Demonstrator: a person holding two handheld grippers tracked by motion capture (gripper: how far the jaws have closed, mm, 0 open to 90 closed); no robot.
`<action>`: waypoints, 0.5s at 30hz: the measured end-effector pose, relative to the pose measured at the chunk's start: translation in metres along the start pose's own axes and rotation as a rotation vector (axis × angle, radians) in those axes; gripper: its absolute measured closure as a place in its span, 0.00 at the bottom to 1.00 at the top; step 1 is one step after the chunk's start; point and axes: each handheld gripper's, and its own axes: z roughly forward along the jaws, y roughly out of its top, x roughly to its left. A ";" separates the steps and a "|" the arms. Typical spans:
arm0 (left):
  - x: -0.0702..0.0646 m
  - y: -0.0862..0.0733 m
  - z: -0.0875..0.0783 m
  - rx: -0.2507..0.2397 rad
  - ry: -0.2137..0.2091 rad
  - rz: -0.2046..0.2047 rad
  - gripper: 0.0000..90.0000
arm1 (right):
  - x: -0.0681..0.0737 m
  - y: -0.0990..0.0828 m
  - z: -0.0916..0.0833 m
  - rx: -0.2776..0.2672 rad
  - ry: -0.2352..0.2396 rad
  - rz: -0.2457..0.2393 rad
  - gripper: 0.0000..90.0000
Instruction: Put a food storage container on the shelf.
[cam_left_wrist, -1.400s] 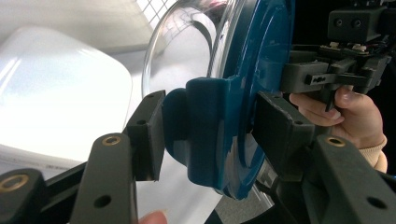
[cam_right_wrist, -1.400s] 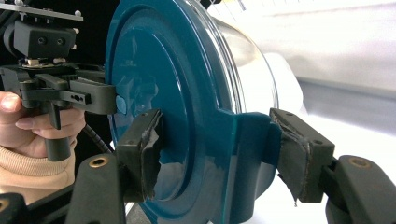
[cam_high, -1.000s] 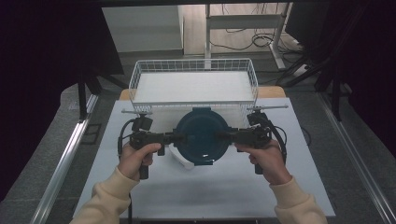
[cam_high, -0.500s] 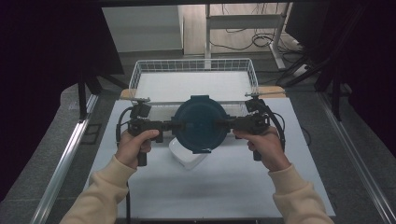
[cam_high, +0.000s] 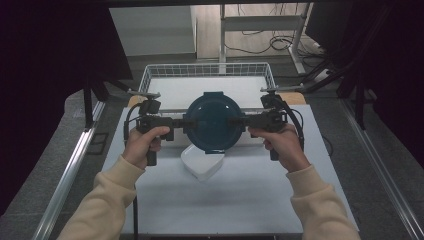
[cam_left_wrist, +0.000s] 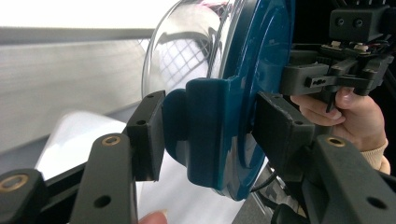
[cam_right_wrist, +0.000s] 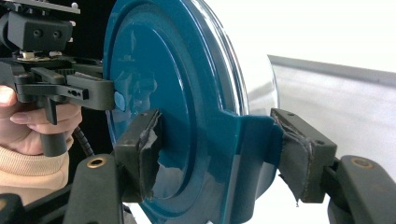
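I hold the container (cam_high: 214, 121) level between my two tongs: left gripper (cam_high: 181, 123) pinches its left lid tab, right gripper (cam_high: 246, 121) its right tab. The basket (cam_high: 150, 75) lies straight ahead of both, equally near; a white dish (cam_high: 202, 163) sits below.

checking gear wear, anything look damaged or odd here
Yes: the pad covering on the right gripper jaws is torn and peeling, ragged edges hanging loose, where they clamp the blue-lidded container.
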 end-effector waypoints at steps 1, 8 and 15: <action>0.000 0.001 0.000 0.001 -0.002 -0.003 0.52 | 0.000 0.002 0.000 0.001 -0.001 -0.002 0.40; 0.002 0.013 -0.001 0.008 -0.007 0.003 0.51 | 0.001 0.013 0.000 -0.001 -0.008 -0.006 0.40; 0.007 0.021 -0.001 0.011 -0.013 -0.003 0.51 | 0.000 0.022 0.002 0.005 -0.017 -0.008 0.40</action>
